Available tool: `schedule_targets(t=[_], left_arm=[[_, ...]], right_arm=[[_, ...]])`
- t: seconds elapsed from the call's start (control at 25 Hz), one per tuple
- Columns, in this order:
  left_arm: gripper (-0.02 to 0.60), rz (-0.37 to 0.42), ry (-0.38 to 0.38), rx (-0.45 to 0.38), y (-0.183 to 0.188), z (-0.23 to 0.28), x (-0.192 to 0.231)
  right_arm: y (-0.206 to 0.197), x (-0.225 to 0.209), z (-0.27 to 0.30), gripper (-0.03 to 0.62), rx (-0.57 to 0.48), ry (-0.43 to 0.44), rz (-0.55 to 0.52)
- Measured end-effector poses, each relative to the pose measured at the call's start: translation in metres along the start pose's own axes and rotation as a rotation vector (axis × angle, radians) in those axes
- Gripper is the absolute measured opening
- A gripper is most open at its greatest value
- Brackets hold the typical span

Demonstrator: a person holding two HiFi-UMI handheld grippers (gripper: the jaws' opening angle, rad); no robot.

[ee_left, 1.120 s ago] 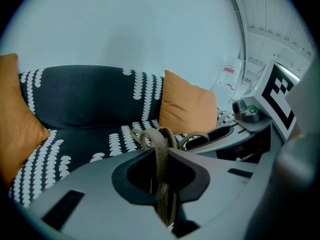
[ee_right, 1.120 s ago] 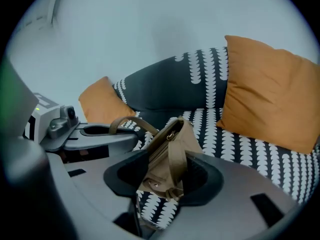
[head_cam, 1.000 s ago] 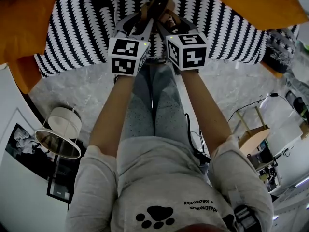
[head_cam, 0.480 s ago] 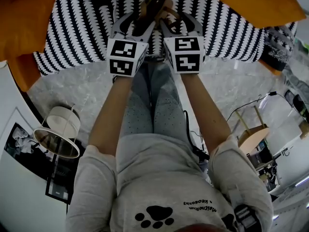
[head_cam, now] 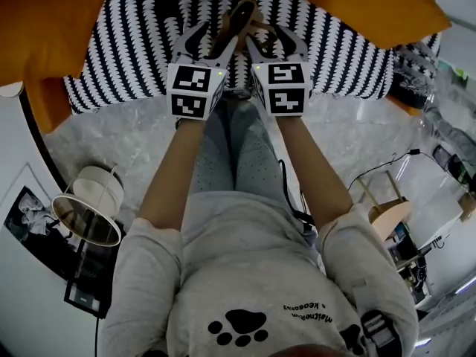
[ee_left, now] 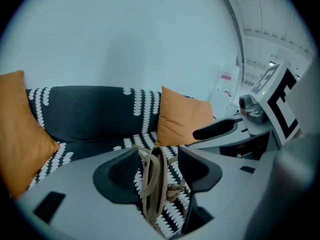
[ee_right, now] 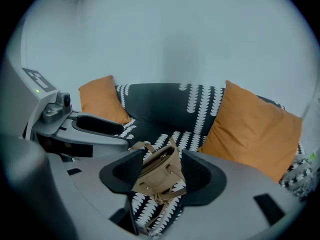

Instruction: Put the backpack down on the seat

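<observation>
— Far left first. What did you have there?

— The left orange cushion [head_cam: 44, 28], propped at the end of the sofa on the black-and-white patterned seat [head_cam: 134, 43]. It was well apart from my tools.

— And your left gripper [head_cam: 207, 42]?

— Spread wide, jaws as far apart as they'd go, with nothing in its grasp. Through its own view I saw the tan backpack [ee_left: 152, 184] edge-on in the gap, straps looped up. There was space on either side, and neither pad pressed on it.

— So where was the bag?

— Down on the seat, mid-sofa between the cushions. In the head view it sat right between my two tools, just past their tips, closer to the sofa back than the grippers were.

— Right gripper [head_cam: 274, 42], go!

— Same story: jaws gaping, holding nothing. From that side I saw the backpack's top and one broad face framed between the jaws. It rested on the pattern beyond the pads, with a strap trailing toward me.

— And the far right?

— The right orange cushion [head_cam: 364, 6], leaning at the other end of the sofa, near that gripper but not touching it.
</observation>
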State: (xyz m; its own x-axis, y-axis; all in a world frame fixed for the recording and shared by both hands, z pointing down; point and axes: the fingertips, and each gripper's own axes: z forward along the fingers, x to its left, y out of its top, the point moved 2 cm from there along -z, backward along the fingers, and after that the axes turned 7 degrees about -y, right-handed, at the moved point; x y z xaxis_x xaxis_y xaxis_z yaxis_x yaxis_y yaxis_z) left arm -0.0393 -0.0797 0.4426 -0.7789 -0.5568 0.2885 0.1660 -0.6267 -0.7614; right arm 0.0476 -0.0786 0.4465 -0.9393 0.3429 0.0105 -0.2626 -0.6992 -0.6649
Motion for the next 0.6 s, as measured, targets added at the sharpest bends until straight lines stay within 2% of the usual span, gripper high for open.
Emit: schedule_targets(t=[0.36, 0.44, 0.6], left_arm=[[0.238, 0.010, -0.028, -0.044, 0.052, -0.057, -0.035], [0.238, 0.014, -0.033, -0.070, 0.067, -0.069, -0.043], [0.177, 0.058, -0.027, -0.077, 0.088, -0.093, -0.054]], right_arm=[[0.045, 0.010, -0.067, 0.252, -0.050, -0.013, -0.023], [0.057, 0.010, -0.084, 0.227, -0.070, -0.019, -0.032], [0.076, 0.013, -0.111, 0.190, -0.095, -0.023, -0.051]])
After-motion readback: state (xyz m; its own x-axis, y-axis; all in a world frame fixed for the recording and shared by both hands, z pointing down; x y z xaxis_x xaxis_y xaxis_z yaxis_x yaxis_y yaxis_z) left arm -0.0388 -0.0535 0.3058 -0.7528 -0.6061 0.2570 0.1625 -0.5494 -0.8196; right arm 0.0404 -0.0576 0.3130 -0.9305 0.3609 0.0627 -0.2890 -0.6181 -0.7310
